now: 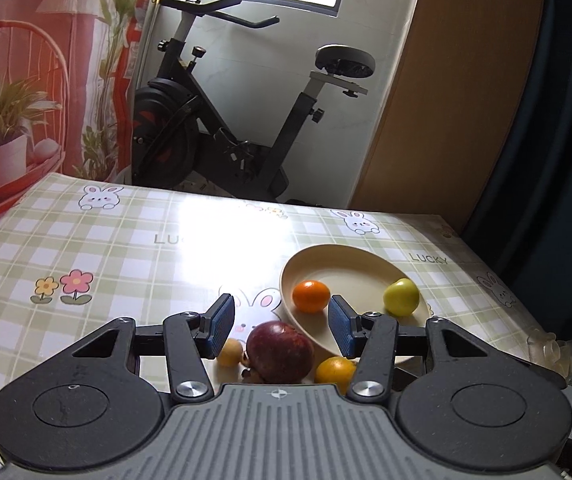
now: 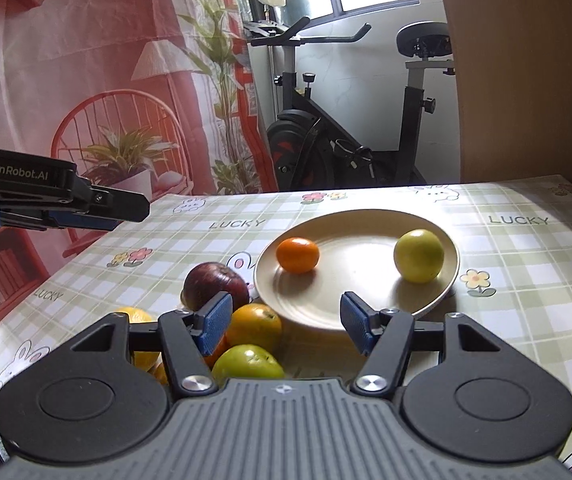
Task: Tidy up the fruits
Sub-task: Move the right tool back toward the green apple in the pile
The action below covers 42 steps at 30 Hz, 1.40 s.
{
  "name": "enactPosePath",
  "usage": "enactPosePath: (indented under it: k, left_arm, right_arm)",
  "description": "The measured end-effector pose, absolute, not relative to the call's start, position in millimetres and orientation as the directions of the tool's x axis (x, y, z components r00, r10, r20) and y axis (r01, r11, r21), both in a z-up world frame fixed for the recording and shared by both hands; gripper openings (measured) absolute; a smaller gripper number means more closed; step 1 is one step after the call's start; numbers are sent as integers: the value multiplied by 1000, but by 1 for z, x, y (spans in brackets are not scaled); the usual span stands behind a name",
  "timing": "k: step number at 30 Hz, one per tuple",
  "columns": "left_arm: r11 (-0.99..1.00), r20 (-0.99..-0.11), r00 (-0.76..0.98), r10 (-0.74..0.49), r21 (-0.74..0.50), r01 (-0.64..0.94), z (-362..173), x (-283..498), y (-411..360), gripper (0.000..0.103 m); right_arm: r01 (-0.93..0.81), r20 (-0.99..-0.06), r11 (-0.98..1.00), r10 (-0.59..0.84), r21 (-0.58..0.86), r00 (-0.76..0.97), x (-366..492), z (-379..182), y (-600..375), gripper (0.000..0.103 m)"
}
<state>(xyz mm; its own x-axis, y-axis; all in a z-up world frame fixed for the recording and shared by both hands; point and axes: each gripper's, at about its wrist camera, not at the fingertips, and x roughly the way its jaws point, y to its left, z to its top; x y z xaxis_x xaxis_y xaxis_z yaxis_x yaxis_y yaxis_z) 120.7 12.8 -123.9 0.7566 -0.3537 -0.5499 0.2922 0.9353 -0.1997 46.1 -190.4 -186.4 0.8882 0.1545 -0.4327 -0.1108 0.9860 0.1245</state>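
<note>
Right wrist view: right gripper (image 2: 286,322) with jaws spread wide and empty, above a cluster of loose fruit on the checked tablecloth (image 2: 525,280) — dark red apple (image 2: 216,282), orange fruit (image 2: 254,326), green apple (image 2: 248,362), yellow fruit (image 2: 138,316) at the left. Cream plate (image 2: 325,312) just beyond holds a tangerine (image 2: 297,255) and a yellow-green apple (image 2: 419,255), well apart. Left gripper (image 1: 282,324) also gapes wide with nothing held, over the red apple beside the plate's near rim — exercise bike (image 2: 345,128) behind the table.
</note>
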Motion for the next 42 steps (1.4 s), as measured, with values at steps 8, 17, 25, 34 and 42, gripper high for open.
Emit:
enactPosePath:
  k: [8,17,25,34,42]
  left_arm:
    - [939,-562,754,-341,-238,247,-138,105,27,54]
    - [929,-557,743,-371,-227,293,-146,94,21,54]
    - [916,-574,714,-401,-229,330,-155,94,6,54]
    - [892,-611,650,-452,-293,345,-174,98,-1,53]
    - [877,-635,609,-476,-287,386,-184,98,-18,53]
  right_arm:
    - [-133,-476,986,163,95,864,42,-198,-178,64]
    - [-135,-522,989,144,55,840,46,-208,-172,64]
    - [-195,-546,980,184,39,817,54,-217,-164,63]
    - [-241,-533,970,200,-8,822,53,-222,-164,61]
    - [-285,-543,958,246,12,803,55,-227,-165,52]
